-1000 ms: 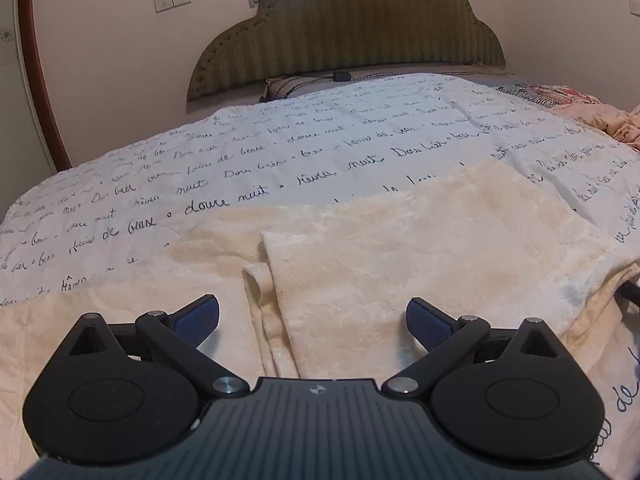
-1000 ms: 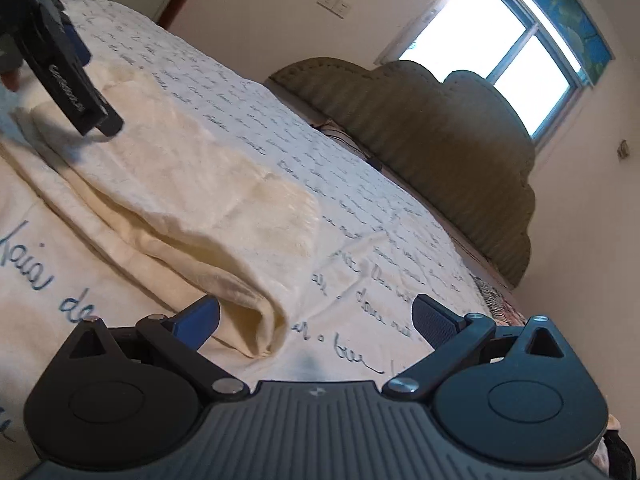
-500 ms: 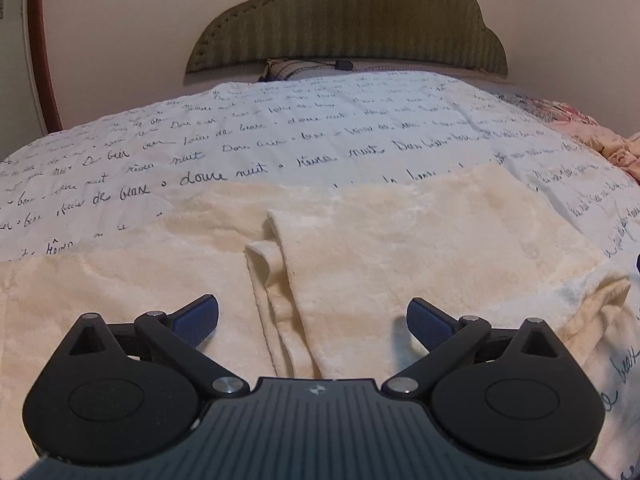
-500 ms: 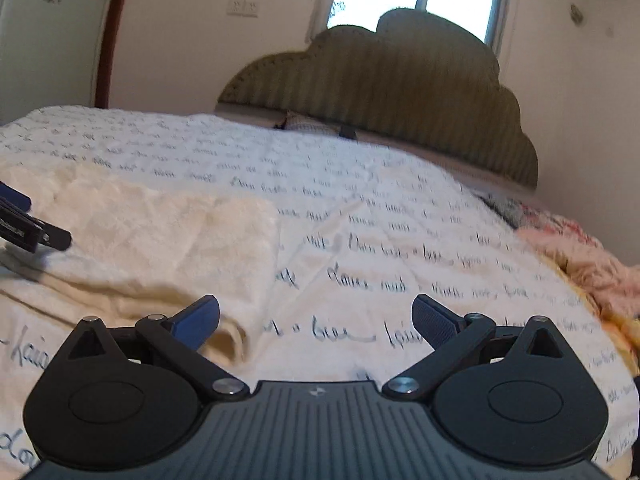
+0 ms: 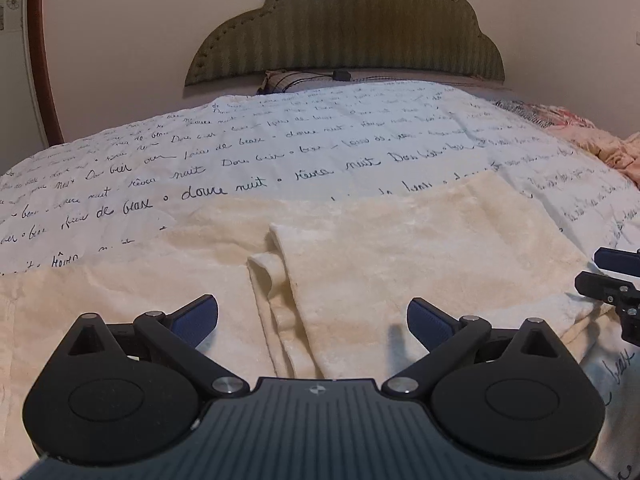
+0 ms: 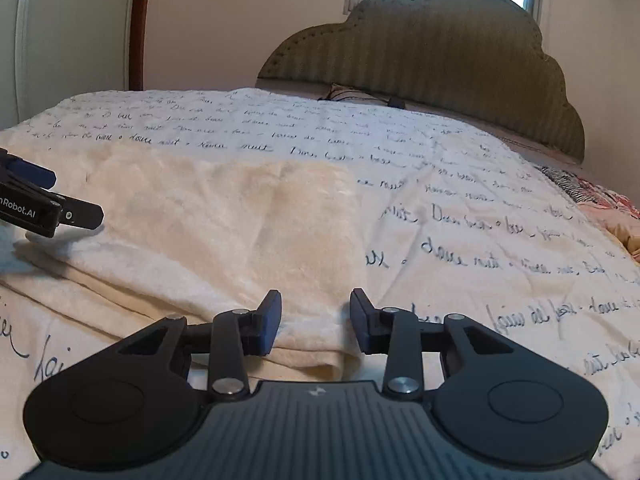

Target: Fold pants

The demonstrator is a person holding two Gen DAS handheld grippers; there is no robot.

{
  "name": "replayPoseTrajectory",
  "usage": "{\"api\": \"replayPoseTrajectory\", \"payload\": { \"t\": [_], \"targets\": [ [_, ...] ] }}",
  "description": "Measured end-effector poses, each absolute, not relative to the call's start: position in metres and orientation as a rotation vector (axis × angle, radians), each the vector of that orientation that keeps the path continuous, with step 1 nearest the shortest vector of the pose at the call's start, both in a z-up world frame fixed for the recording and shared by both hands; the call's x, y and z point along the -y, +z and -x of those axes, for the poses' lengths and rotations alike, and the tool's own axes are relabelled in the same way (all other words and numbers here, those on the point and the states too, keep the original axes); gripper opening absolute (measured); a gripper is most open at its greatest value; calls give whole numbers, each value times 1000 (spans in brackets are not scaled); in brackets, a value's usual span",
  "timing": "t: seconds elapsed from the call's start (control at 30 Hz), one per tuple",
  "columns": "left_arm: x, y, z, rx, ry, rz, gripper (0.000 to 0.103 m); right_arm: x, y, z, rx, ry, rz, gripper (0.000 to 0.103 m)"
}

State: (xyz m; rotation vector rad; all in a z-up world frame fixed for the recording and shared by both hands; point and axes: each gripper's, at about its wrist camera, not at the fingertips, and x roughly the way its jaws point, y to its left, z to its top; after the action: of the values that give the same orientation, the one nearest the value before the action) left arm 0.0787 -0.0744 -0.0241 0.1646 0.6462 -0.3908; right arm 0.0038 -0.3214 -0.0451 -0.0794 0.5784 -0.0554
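Cream fleece pants (image 5: 400, 248) lie on the bed, folded over so one layer rests on the other, with a fold ridge (image 5: 272, 288) in front of me. My left gripper (image 5: 312, 320) is wide open just above the near edge of the pants. My right gripper (image 6: 314, 316) is half closed, its jaws straddling the folded right end of the pants (image 6: 240, 216) without pinching it. The right gripper also shows at the right edge of the left wrist view (image 5: 612, 280). The left gripper's fingers (image 6: 48, 208) show at the left of the right wrist view.
The bed is covered by a white sheet with dark script writing (image 5: 320, 148). A padded olive headboard (image 5: 344, 24) stands at the back with a pillow (image 5: 296, 80) below it. Pink floral bedding (image 5: 592, 140) lies at the right edge.
My right gripper has swung round to face the headboard, moved in over the pants' right end, and narrowed from wide open to half closed. My left gripper stayed open and barely moved.
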Motion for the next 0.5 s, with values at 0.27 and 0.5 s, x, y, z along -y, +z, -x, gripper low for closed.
{"api": "replayPoseTrajectory", "payload": {
  "t": [0.27, 0.5],
  "targets": [
    [66, -24, -72, -657, -410, -200, 102, 304, -46, -3, -611, -39, 124, 38],
    [-13, -5, -69, -605, -163, -177, 103, 266, -14, -15, -493, 130, 95, 38]
  ]
}}
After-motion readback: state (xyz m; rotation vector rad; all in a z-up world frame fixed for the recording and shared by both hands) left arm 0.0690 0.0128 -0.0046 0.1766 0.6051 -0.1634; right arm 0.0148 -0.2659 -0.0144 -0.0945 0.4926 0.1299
